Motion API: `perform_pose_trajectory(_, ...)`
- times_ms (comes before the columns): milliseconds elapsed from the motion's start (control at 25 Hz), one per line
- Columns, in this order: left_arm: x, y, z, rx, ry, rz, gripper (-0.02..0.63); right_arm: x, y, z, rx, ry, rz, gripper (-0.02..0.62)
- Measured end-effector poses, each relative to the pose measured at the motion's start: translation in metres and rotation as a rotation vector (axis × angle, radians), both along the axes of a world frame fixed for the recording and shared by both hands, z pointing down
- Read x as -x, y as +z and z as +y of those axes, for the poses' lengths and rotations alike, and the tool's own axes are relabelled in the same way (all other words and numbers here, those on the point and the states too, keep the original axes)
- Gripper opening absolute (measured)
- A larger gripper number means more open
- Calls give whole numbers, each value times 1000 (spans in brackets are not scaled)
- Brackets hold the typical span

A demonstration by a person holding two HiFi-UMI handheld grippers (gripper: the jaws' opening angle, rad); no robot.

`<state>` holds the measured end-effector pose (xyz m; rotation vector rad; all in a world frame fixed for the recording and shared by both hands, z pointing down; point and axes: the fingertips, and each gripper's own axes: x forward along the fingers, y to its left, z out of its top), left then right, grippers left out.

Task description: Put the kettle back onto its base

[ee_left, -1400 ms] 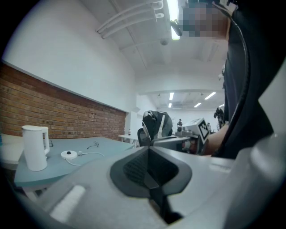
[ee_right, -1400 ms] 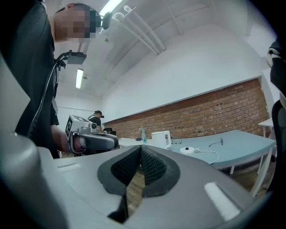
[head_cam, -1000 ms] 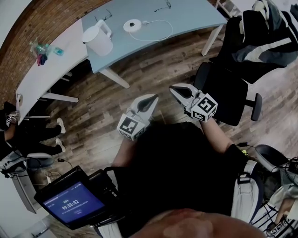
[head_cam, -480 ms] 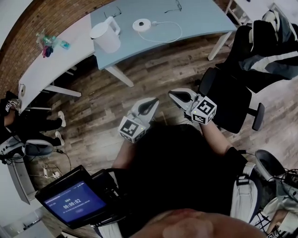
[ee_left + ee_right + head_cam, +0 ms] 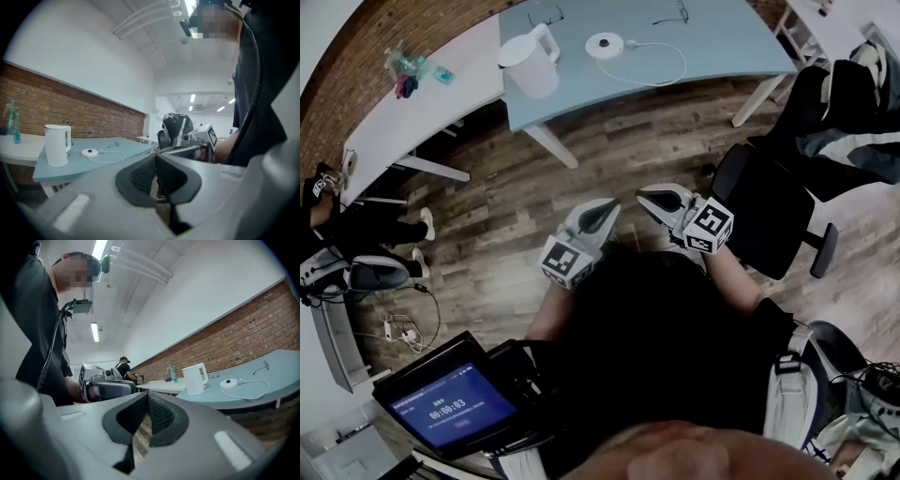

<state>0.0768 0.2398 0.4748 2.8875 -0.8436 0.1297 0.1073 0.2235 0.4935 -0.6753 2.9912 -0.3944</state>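
kettle [image 5: 529, 66] stands upright on the table [image 5: 731, 42], near its base [image 5: 605, 43] but apart from it. left gripper [image 5: 604, 210] and right gripper [image 5: 649, 198]: jaws closed together, holding nothing, well short of the table. body likely rigid and smooth; fill unknown. grasp the handle [image 5: 550, 38]; keep upright.

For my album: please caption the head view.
Left hand-held gripper and right hand-held gripper, both shut, far from the white plastic kettle beside its round white base on the pale-blue table.
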Motion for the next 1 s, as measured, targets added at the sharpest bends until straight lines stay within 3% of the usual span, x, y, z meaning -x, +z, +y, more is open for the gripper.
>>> perform_pose_trajectory(440, 36, 3, -40, -8, -50, 13, 2, 31, -5, -44, -17, -25, 12, 3)
perform_pose_trajectory(800, 70, -1, -90, 12, -23, 33, 2, 71, -5, -89, 8, -31, 23, 3)
perform_pose_trajectory(1000, 67, -3, -94, 17, 7, 34, 2, 73, -8, -95, -2, -19, 24, 3)
